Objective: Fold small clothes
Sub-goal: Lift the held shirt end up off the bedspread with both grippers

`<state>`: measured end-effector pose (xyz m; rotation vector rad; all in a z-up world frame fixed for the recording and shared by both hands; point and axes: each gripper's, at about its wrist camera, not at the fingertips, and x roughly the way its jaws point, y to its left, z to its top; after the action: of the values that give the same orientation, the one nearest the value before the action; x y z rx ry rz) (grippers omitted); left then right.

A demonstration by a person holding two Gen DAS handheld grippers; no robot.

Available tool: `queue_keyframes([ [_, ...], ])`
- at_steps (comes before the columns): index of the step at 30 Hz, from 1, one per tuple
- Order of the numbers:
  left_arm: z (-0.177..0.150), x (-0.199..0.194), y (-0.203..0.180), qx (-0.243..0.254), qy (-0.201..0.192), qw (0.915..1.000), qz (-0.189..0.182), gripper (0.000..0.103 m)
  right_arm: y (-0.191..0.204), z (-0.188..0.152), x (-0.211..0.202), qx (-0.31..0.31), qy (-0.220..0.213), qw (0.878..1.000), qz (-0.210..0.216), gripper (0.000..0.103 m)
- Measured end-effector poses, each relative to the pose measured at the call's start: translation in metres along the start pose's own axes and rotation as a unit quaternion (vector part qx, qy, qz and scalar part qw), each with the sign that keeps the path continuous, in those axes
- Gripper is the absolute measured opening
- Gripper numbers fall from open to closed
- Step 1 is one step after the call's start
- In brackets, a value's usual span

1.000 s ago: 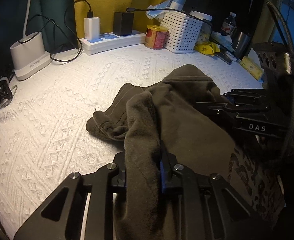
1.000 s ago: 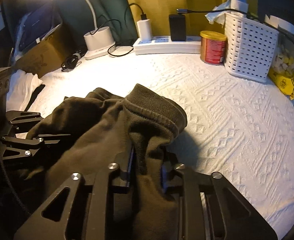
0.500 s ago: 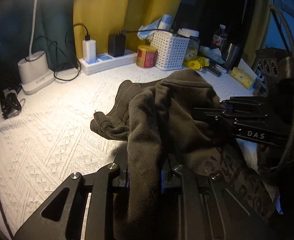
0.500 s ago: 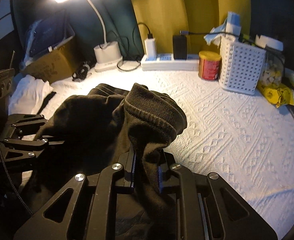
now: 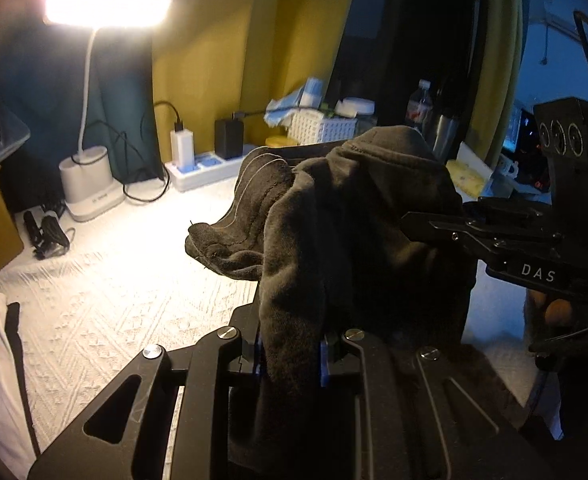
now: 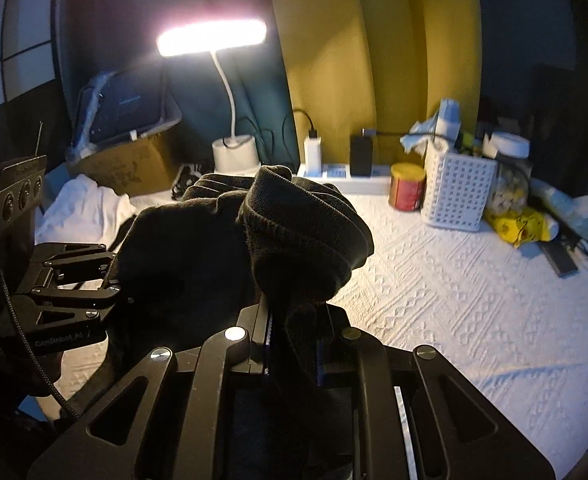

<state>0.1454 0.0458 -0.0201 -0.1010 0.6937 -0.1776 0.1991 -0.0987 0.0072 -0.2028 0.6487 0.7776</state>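
A small dark olive-brown garment [image 5: 345, 232] with a ribbed hem [image 6: 305, 216] hangs bunched in the air above the white textured bedspread [image 5: 106, 304]. My left gripper [image 5: 290, 356] is shut on one edge of it. My right gripper [image 6: 294, 340] is shut on the ribbed hem edge. Each gripper shows in the other's view: the right one [image 5: 505, 248] at the right, the left one [image 6: 74, 292] at the left. The fabric stretches between them and hides the fingertips.
A lit white desk lamp [image 5: 90, 188], a power strip with chargers [image 5: 206, 164], a red tin [image 6: 406, 186], a white perforated basket [image 6: 455, 188] and yellow packets [image 6: 521, 226] line the far edge. White clothes [image 6: 82, 212] and a cardboard box [image 6: 130, 164] lie at the left.
Both grippers have risen with the garment, lifting it off the bedspread. The views tilt up, so the lamp head now shows.
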Motion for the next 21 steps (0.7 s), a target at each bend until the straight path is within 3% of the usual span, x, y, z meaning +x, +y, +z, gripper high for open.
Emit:
queue_keyframes([
  [21, -0.007, -0.064, -0.032, 0.034, -0.083, 0.9959, -0.003, 0.017, 0.039, -0.002, -0.086, -0.028, -0.071, 0.997, -0.018, 0.016],
])
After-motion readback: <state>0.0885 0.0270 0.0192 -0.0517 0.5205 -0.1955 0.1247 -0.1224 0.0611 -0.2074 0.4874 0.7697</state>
